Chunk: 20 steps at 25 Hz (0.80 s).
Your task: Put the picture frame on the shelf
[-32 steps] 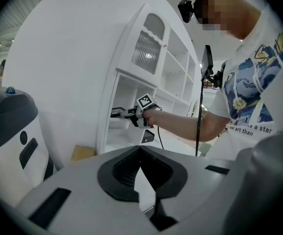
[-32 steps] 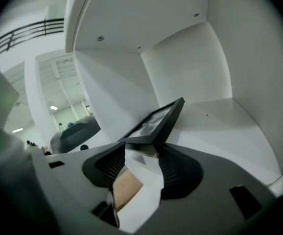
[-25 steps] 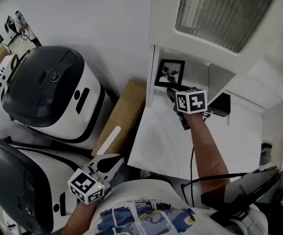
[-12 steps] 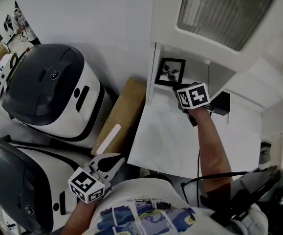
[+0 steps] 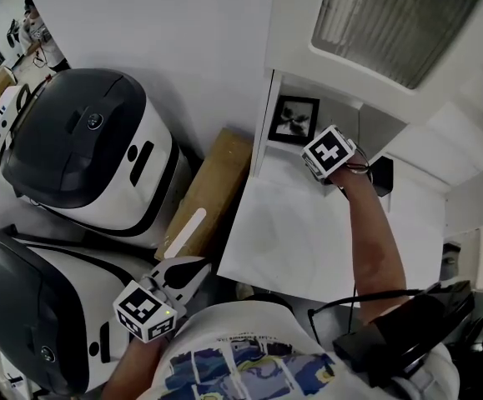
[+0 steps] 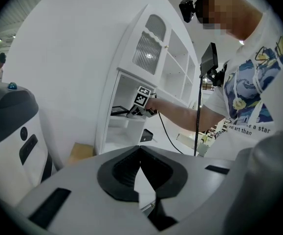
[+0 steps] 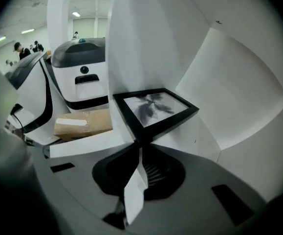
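The black picture frame stands upright in the white shelf's lower cubby, leaning toward the back wall. In the right gripper view the frame is just ahead of my right gripper. Its jaws are closing, nearly together, with nothing between them, and their tips are by the frame's lower corner. From the head view my right gripper is to the right of the frame at the cubby's mouth. My left gripper hangs low by my body, shut and empty, with its jaws pointed at the shelf.
Two big white-and-black machines stand left of the shelf, with a cardboard box between them and it. A small black object sits at the cubby's right. Above is a ribbed-glass cabinet door.
My right gripper has pulled back up and to the right, away from the frame, which stays standing in the cubby. The left gripper has hardly moved.
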Motion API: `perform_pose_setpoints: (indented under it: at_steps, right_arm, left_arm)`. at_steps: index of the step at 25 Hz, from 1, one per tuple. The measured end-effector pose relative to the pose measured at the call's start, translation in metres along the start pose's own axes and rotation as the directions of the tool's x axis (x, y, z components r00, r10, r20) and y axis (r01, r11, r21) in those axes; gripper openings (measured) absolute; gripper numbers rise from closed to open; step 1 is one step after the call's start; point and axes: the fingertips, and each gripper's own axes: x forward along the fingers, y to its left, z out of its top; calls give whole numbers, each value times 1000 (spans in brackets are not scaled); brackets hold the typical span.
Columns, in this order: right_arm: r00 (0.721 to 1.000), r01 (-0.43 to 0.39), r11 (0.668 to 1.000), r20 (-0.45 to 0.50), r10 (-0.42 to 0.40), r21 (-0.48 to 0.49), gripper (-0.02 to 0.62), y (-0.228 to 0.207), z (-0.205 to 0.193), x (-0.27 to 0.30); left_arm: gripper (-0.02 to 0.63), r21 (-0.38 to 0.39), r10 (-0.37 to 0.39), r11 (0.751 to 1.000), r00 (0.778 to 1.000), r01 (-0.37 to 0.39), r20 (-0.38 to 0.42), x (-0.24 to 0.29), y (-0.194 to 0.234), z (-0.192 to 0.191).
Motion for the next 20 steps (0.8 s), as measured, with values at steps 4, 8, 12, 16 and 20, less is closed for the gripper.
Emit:
perform_pose_setpoints:
  at_steps: [4, 8, 12, 16, 20]
  right_arm:
    - [995, -2, 994, -100, -9, -113, 40, 7, -6, 4]
    - [988, 42, 985, -140, -65, -165, 38, 0, -13, 3]
    - [982, 77, 975, -154, -110, -206, 38, -4, -18, 3]
    - [981, 92, 975, -148, -123, -203, 37, -4, -22, 2]
    - [989, 91, 988, -106, -105, -126, 38, -6, -23, 0]
  left_arm:
    - [13, 0, -2, 1000, 1000, 2, 1, 0, -1, -1]
    - [14, -2, -3, 1000, 1000, 3, 1, -4, -3, -2]
    - [14, -4, 0, 1000, 1000, 0, -7, -8, 0, -6]
    - [14, -7, -10, 1000, 1000, 10, -9, -9, -2, -7]
    - [14, -4, -15, 1000, 1000, 15, -7, -12, -1, -7]
